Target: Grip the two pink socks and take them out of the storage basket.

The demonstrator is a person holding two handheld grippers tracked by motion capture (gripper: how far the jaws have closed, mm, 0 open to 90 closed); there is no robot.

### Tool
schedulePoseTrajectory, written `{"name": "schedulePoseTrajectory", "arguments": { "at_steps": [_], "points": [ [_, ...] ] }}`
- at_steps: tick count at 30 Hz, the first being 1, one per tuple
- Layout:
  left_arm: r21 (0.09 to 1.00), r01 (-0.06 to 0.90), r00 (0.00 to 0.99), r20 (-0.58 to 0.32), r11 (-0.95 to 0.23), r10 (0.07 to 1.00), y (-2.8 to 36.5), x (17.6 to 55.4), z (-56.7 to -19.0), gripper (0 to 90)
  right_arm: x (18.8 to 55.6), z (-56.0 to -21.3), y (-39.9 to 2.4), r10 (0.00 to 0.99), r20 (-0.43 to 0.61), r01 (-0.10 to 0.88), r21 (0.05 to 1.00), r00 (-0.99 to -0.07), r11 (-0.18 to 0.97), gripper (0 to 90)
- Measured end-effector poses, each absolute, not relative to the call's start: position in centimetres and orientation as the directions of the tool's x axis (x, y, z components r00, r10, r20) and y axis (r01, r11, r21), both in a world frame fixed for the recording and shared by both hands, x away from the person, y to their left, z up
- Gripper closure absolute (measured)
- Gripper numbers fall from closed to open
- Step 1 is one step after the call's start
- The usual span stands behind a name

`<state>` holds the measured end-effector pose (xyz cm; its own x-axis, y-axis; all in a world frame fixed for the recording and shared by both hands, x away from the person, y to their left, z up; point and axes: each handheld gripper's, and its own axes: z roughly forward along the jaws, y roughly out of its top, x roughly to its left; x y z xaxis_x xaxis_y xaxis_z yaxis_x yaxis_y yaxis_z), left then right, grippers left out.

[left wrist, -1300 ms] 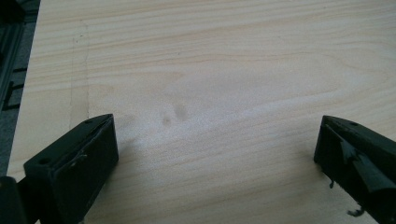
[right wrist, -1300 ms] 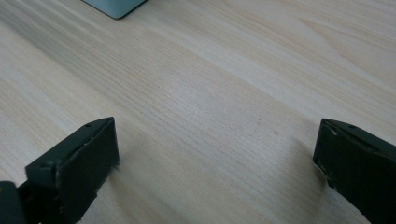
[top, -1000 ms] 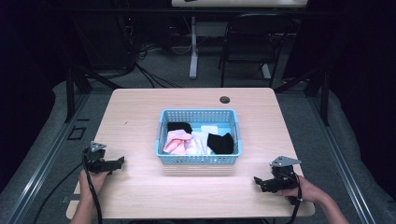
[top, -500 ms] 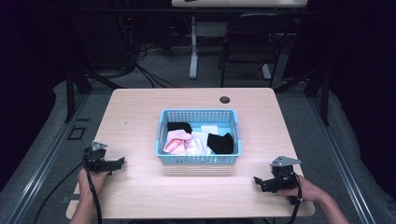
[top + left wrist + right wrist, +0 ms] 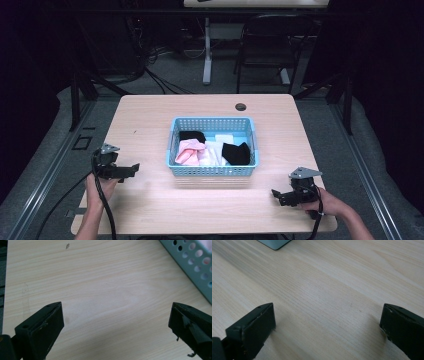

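A light blue perforated basket (image 5: 176, 145) stands in the middle of the wooden table (image 5: 150, 115). Inside lie a pink cloth (image 5: 187, 151), a white cloth (image 5: 216, 147) and two black cloths (image 5: 236, 153). My left gripper (image 5: 133, 169) rests low over the table to the basket's left, open, with bare wood between its jaws (image 5: 115, 315). The basket's wall (image 5: 195, 267) crosses the upper right corner of the left gripper view. My right gripper (image 5: 276, 194) sits near the front right of the table, open over bare wood (image 5: 327, 315). A basket corner (image 5: 275, 243) peeks in at the top of its view.
A small dark round hole (image 5: 240, 107) marks the far side of the table. Beyond the table stand a chair (image 5: 262, 45) and a desk leg (image 5: 207, 50) on the grey floor, with cables (image 5: 165, 82) trailing there. A dark speck (image 5: 67, 246) marks the wood.
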<state>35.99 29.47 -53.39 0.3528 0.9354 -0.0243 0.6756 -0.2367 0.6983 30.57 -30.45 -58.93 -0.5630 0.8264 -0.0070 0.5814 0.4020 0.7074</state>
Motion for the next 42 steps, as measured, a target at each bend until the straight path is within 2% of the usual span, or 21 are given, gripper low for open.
{"name": "schedulePoseTrajectory", "arguments": {
  "at_steps": [10, 20, 31, 42],
  "points": [
    [0.717, 0.651, 0.401, -0.047, -0.249, 0.915, 28.2, 36.0, -50.6, 0.1, 30.6, -58.9, -30.4, 0.823, -0.002, 0.581, 0.708, -0.567, 0.402, 0.0],
    [0.715, 0.622, 0.475, -0.020, -0.319, 0.880, 25.1, 36.7, -48.6, 0.9, 30.6, -58.9, -30.4, 0.823, -0.005, 0.579, 0.708, -0.568, 0.404, 0.0],
    [0.693, 0.591, 0.556, 0.022, -0.414, 0.831, 20.9, 39.1, -45.7, 0.0, 30.6, -59.0, -30.4, 0.825, 0.000, 0.580, 0.710, -0.565, 0.398, 0.0],
    [0.676, 0.569, 0.625, 0.016, -0.469, 0.781, 16.9, 41.4, -45.3, 0.0, 30.6, -58.9, -30.4, 0.824, 0.001, 0.581, 0.710, -0.567, 0.399, 0.0]
  ]
}}
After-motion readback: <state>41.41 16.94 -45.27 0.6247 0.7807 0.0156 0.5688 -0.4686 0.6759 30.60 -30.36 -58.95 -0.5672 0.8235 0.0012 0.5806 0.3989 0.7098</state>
